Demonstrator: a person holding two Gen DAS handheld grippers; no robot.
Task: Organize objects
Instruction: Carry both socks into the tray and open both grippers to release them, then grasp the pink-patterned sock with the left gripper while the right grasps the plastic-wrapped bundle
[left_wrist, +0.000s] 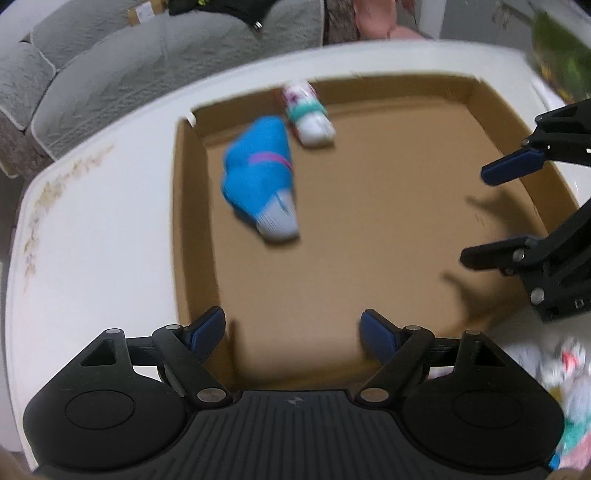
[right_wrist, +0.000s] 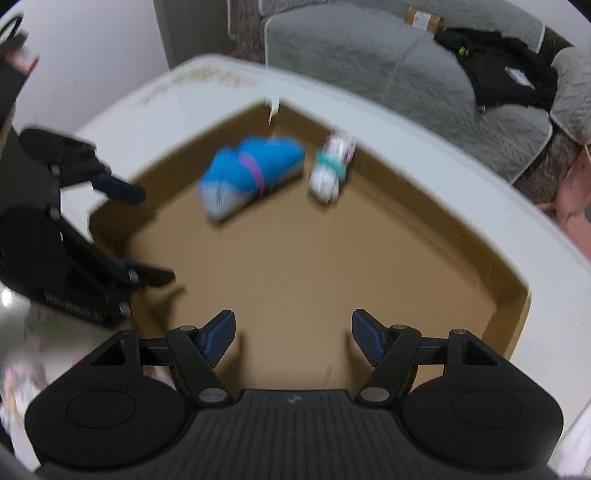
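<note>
A shallow brown cardboard box (left_wrist: 192, 229) (right_wrist: 513, 295) lies on a white table (left_wrist: 92, 229) (right_wrist: 406, 122). In its far corner lie a rolled blue sock bundle (left_wrist: 258, 173) (right_wrist: 247, 173) and a rolled white sock bundle with a teal band (left_wrist: 308, 112) (right_wrist: 330, 168). My left gripper (left_wrist: 293, 334) is open and empty above the box's near edge. My right gripper (right_wrist: 293, 334) is open and empty over the box; it shows at the right of the left wrist view (left_wrist: 476, 214). The left gripper shows at the left of the right wrist view (right_wrist: 155, 236).
A grey sofa (left_wrist: 110, 62) (right_wrist: 406, 59) stands beyond the table, with black clothing (right_wrist: 498, 62) and a small parcel (right_wrist: 424, 18) on it. A blurred heap of light socks (left_wrist: 569, 398) lies on the table at the right. A pink object (right_wrist: 576, 199) is beside the sofa.
</note>
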